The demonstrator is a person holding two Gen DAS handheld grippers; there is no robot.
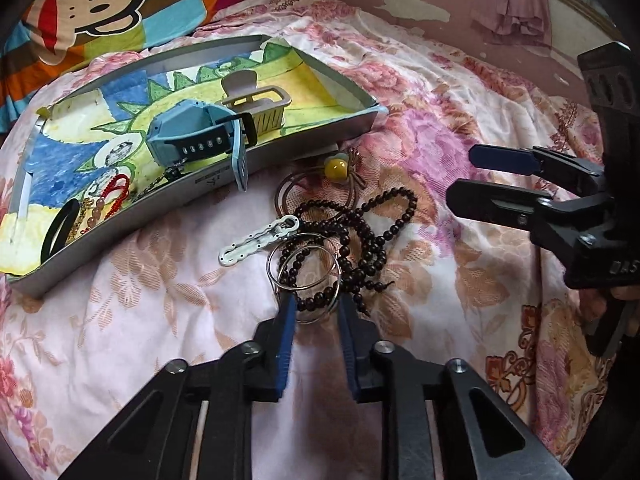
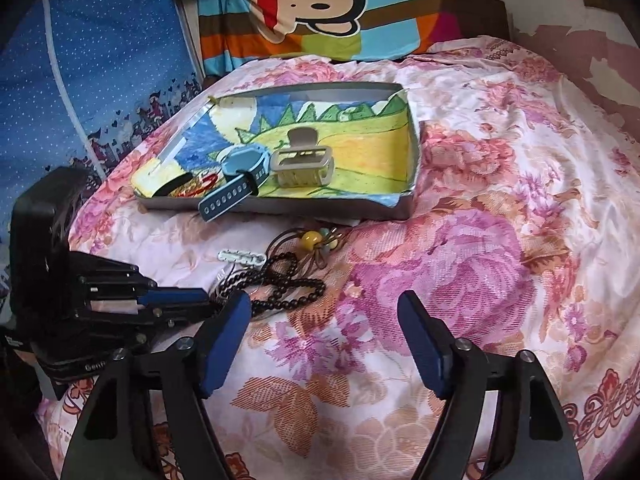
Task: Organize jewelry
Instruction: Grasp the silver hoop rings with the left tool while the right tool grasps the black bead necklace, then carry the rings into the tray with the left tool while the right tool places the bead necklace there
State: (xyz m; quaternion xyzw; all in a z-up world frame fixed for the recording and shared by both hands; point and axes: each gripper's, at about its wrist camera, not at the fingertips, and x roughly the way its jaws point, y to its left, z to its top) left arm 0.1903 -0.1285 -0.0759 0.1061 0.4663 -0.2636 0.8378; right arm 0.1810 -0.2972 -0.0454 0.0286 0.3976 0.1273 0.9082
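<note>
On a bed with a flowered cover (image 2: 460, 264) stands a shallow grey tray (image 2: 408, 204) lined with a child's drawing. Inside the tray lie a blue watch (image 1: 188, 132), whose strap hangs over the near wall of the tray, a beige hair claw (image 1: 256, 104) just beside the watch, and, at the end of the tray away from the claw, a black bangle (image 1: 60, 228) with red beads (image 1: 118, 192) near it.

In front of the tray, on the cover, lies a small heap of jewelry: a string of dark beads (image 1: 372, 240), thin silver rings (image 1: 304, 276) tangled with the beads, a white hair clip (image 1: 260, 242) touching them, and a hair tie with a yellow bead (image 1: 336, 168) close to the tray wall.

The left gripper (image 1: 316, 306) is at the near edge of this heap. Its blue fingers stand narrow, with the silver rings and a few beads between them; whether the pads already press on them I cannot tell.

The right gripper (image 2: 324, 312) is in front of the tray too, beside the heap, its fingers wide apart with only the cover between them.
</note>
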